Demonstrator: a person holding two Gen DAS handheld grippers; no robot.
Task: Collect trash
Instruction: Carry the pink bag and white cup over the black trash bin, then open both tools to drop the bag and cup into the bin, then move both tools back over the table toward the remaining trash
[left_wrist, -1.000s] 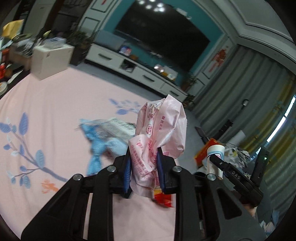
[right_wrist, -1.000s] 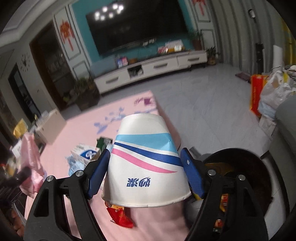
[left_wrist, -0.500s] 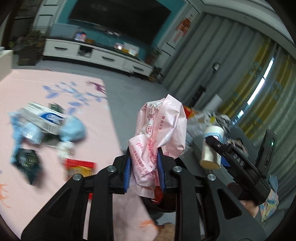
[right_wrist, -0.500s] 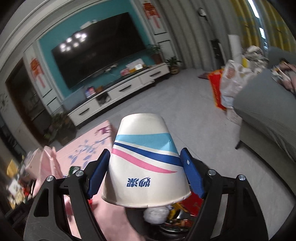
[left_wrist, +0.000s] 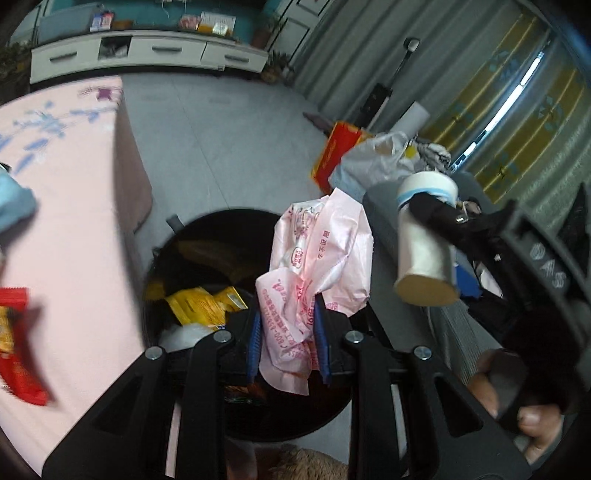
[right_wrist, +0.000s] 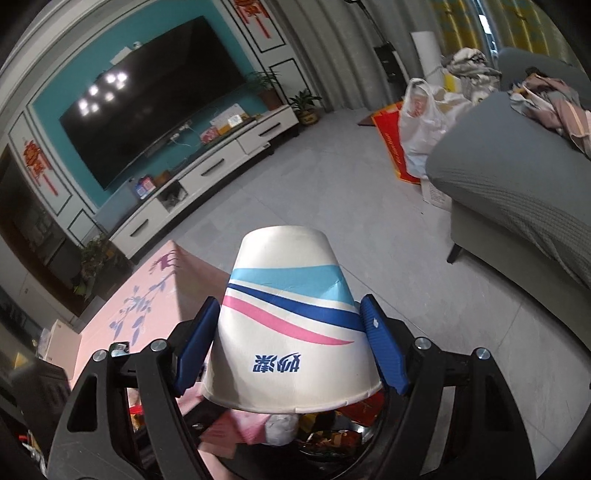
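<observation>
My left gripper (left_wrist: 286, 341) pinches a crumpled pink wrapper (left_wrist: 317, 266) between its fingers, above the open black bin (left_wrist: 192, 236) beside the pink worktop (left_wrist: 70, 206). My right gripper (right_wrist: 291, 347) clamps an upside-down paper cup (right_wrist: 291, 325) above trash in the bin.

Pink wrapper (left_wrist: 317, 258), red print; white cup (right_wrist: 291, 332), blue-pink stripes; black bin (left_wrist: 207, 229).
</observation>
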